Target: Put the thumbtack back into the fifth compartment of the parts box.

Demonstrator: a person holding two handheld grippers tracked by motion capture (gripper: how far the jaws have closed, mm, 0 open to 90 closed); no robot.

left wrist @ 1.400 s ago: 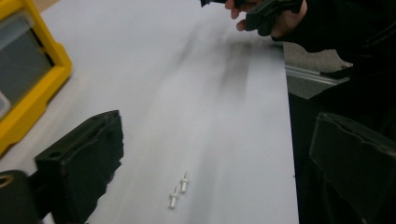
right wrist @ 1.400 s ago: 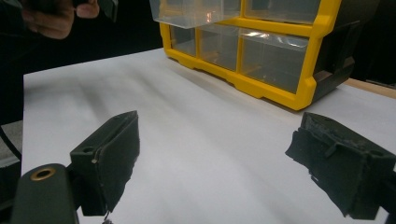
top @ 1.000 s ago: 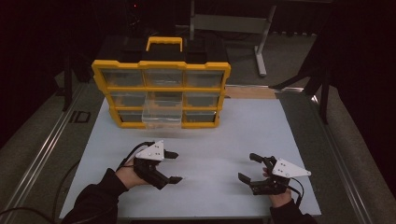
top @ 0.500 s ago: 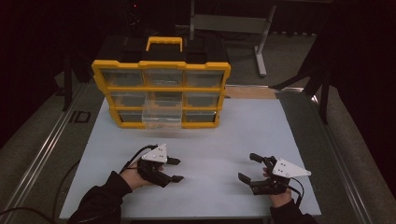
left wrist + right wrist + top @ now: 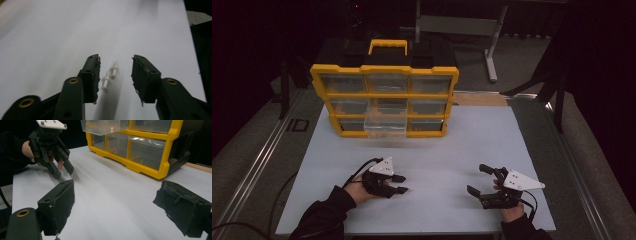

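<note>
High view: my left tongs [image 5: 403, 184] low over white bench [image 5: 447, 150], near front edge; right tongs [image 5: 478, 179] well apart to right, jaws wide, nothing between. Yellow organizer [image 5: 384, 100] at bench's far side, one clear drawer [image 5: 385, 121] pulled out.

Left gripper view: jaws have just been closing, now narrowed around two small white pegs [image 5: 110, 75] lying on bench; pads not pressing them.

Right gripper view: my right jaws spread wide over bare bench; left tongs [image 5: 63, 172] beyond, tips down.
</note>
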